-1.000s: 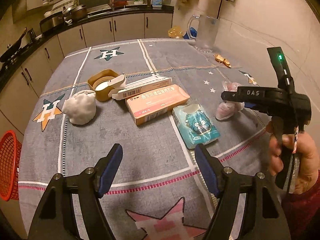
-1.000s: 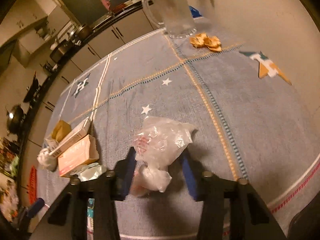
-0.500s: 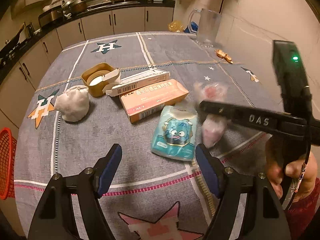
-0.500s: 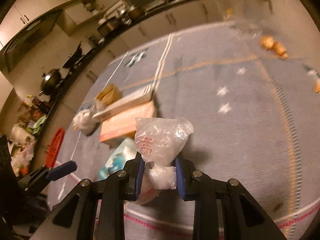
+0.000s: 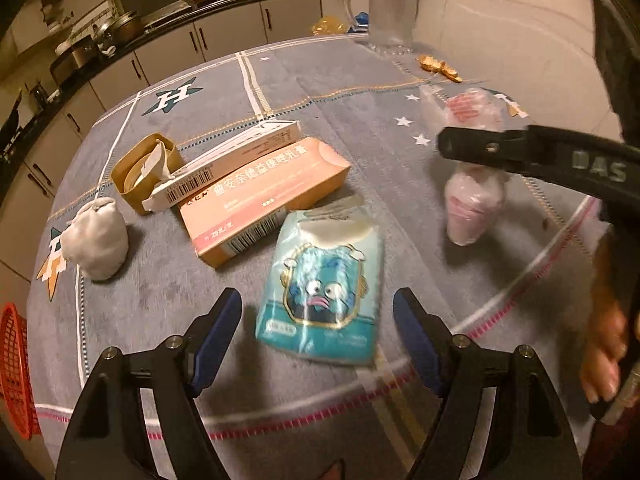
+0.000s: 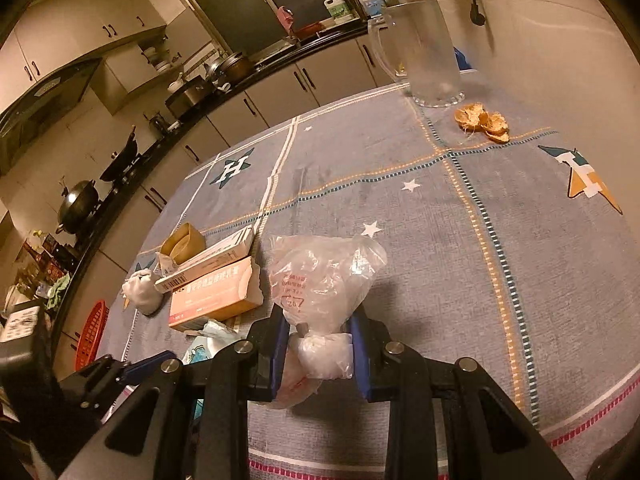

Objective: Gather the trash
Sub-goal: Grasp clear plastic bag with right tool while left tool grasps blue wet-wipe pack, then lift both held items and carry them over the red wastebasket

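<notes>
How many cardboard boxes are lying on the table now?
2. The orange box lies mid-table, and the long white box rests beside it, one end against the tape roll. Others may be hidden.

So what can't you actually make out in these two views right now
- Red basket: cut off by the left wrist view's edge, and its inside is hidden.
- Plastic bag: its lower part sits behind the right claw; the contents are unclear.
- Blue packet: motion blur makes its small print unreadable; in the right wrist view the claw body covers most of it.
- Orange box: print too small.
</notes>
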`<action>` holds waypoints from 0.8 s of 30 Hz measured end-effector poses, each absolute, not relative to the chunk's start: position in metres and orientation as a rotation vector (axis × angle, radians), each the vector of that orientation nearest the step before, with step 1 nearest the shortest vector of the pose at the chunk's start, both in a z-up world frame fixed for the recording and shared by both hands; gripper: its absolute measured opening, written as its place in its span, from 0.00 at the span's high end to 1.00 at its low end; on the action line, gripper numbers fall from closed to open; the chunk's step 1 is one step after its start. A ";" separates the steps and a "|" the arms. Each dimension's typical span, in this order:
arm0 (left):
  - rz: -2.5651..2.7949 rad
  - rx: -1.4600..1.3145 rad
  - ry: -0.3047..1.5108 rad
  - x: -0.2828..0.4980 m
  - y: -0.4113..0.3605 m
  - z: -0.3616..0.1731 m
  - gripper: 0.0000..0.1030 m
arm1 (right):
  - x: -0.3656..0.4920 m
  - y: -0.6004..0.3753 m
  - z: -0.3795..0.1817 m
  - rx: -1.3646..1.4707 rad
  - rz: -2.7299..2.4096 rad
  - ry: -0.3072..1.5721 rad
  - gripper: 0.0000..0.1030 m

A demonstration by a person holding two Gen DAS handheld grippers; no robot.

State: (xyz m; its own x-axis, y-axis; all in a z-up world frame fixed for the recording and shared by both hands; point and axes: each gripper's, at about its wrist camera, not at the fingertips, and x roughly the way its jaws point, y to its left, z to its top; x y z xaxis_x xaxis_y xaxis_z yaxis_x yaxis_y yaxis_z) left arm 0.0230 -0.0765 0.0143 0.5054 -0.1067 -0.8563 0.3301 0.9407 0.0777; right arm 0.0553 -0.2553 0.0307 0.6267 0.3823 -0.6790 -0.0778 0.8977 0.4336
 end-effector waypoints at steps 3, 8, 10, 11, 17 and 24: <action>-0.283 0.209 1.014 0.027 -0.073 0.010 0.33 | 0.054 -0.259 0.029 0.391 0.277 0.860 0.71; -0.315 0.199 0.990 0.026 -0.075 0.012 0.51 | 0.054 -0.256 0.029 0.393 0.294 0.855 0.71; -0.320 0.203 0.980 0.024 -0.076 0.011 0.53 | 0.054 -0.255 0.029 0.387 0.299 0.851 0.71; -0.319 0.201 0.972 0.022 -0.076 0.011 0.56 | 0.054 -0.254 0.029 0.384 0.300 0.850 0.71; -0.339 0.182 0.926 0.009 -0.070 0.021 0.71 | 0.050 -0.244 0.032 0.336 0.311 0.830 0.71; -0.311 0.144 0.883 -0.003 -0.053 0.034 0.72 | 0.042 -0.227 0.038 0.267 0.357 0.794 0.71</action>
